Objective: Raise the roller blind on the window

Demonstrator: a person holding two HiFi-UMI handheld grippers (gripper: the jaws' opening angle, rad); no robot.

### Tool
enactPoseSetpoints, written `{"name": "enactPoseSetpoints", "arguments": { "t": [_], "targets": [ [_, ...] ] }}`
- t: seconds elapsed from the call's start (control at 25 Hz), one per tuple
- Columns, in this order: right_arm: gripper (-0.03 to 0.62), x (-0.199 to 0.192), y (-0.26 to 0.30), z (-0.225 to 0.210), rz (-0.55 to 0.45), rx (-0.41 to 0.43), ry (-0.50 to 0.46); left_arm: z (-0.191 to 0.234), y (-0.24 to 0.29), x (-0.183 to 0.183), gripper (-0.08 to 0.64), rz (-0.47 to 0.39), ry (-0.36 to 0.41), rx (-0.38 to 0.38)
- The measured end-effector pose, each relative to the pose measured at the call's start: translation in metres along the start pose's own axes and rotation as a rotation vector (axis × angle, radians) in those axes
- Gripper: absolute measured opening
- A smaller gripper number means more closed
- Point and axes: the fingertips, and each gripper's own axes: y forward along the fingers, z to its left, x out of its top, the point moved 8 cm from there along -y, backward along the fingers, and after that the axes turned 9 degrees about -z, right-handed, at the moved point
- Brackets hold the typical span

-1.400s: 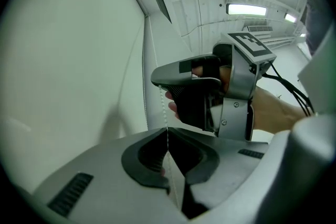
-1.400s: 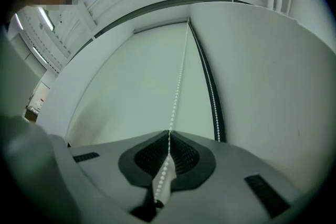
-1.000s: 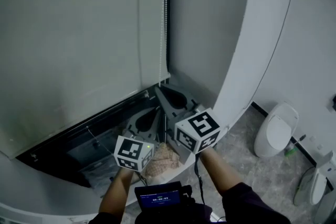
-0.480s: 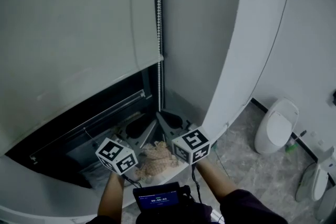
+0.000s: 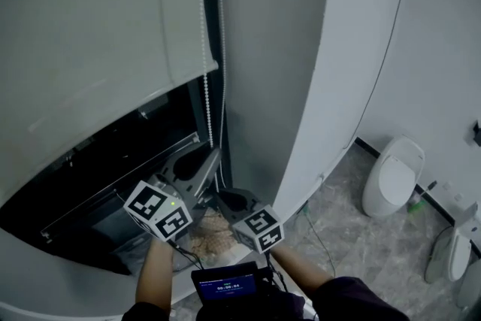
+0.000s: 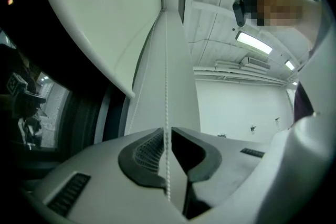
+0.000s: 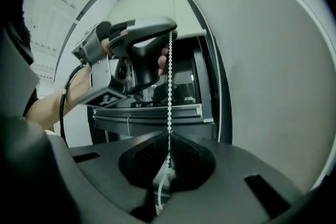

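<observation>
The grey roller blind (image 5: 90, 26) hangs over the dark window (image 5: 113, 154), its bottom bar (image 5: 188, 75) well above the sill. A white bead chain (image 5: 201, 49) runs down beside it. My left gripper (image 5: 216, 155) is the upper one. Its jaws are shut on the bead chain (image 6: 167, 113), and the roller blind (image 6: 105, 18) fills that view's upper left. My right gripper (image 5: 225, 199) sits lower and is also shut, on the bead chain (image 7: 169, 86). The right gripper view looks up the chain to the left gripper (image 7: 139, 39).
A white curved wall (image 5: 323, 86) stands right of the window. A toilet (image 5: 392, 177) and another white fixture (image 5: 451, 255) stand on the marbled floor at right. A beige mesh bundle (image 5: 207, 238) lies on the sill. A small screen (image 5: 225, 283) sits at the bottom.
The blind's bottom edge has risen, showing more dark window. My left gripper went up along the chain and my right gripper came down.
</observation>
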Motion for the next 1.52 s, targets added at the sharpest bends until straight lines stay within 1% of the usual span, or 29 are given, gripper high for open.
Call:
{"name": "enactPoseSetpoints", "arguments": {
  "t": [0.04,0.08,0.24,0.4,0.48,0.56,0.6,0.68,0.76,0.88,0.96,1.12,1.24,1.4,1.48,1.52],
  "targets": [
    [0.012,-0.011,-0.002,-0.002,0.015,-0.007,0.009,0.001,0.0,-0.004,0.027,0.013,0.006,-0.006],
    [0.012,-0.021,-0.004,-0.004,0.028,-0.014,0.02,0.001,0.0,-0.01,0.015,0.032,0.007,-0.015],
    [0.012,-0.037,-0.016,-0.002,0.095,-0.023,0.062,-0.003,-0.007,-0.025,0.011,0.096,-0.058,-0.023],
    [0.012,-0.063,-0.029,-0.002,0.18,-0.024,0.119,-0.004,-0.015,-0.055,0.011,0.146,-0.085,-0.027],
    [0.014,-0.072,-0.035,-0.002,0.211,-0.004,0.149,-0.003,-0.02,-0.066,0.011,0.152,-0.098,-0.006],
    [0.014,-0.072,-0.039,-0.002,0.209,0.044,0.188,0.002,-0.023,-0.075,0.011,0.172,-0.087,0.008],
    [0.014,-0.066,-0.041,-0.002,0.183,0.066,0.207,0.004,-0.024,-0.079,0.009,0.191,-0.078,0.006],
    [0.026,-0.044,-0.043,-0.007,0.11,0.082,0.231,0.007,-0.025,-0.088,0.009,0.231,-0.073,0.001],
    [0.054,-0.014,-0.042,-0.014,0.049,0.082,0.222,0.008,-0.029,-0.096,0.009,0.252,-0.09,0.007],
    [0.058,0.038,-0.035,-0.024,-0.044,0.088,0.175,0.006,-0.036,-0.106,0.009,0.265,-0.112,0.019],
    [0.057,0.072,-0.028,-0.024,-0.097,0.093,0.124,0.002,-0.037,-0.111,0.009,0.272,-0.118,0.014],
    [0.058,0.127,-0.012,-0.017,-0.172,0.107,0.025,-0.004,-0.038,-0.119,0.009,0.287,-0.122,0.007],
    [0.057,0.15,-0.003,-0.013,-0.197,0.112,-0.011,-0.01,-0.041,-0.129,0.009,0.317,-0.12,0.004],
    [0.055,0.169,-0.004,-0.01,-0.237,0.074,-0.041,-0.016,-0.053,-0.147,0.009,0.357,-0.148,0.016],
    [0.015,0.167,-0.005,-0.006,-0.208,0.059,-0.057,-0.014,-0.061,-0.157,0.009,0.374,-0.164,0.03],
    [0.011,0.161,-0.004,-0.005,-0.183,0.057,-0.061,-0.014,-0.064,-0.161,0.009,0.386,-0.17,0.036]
  ]
}}
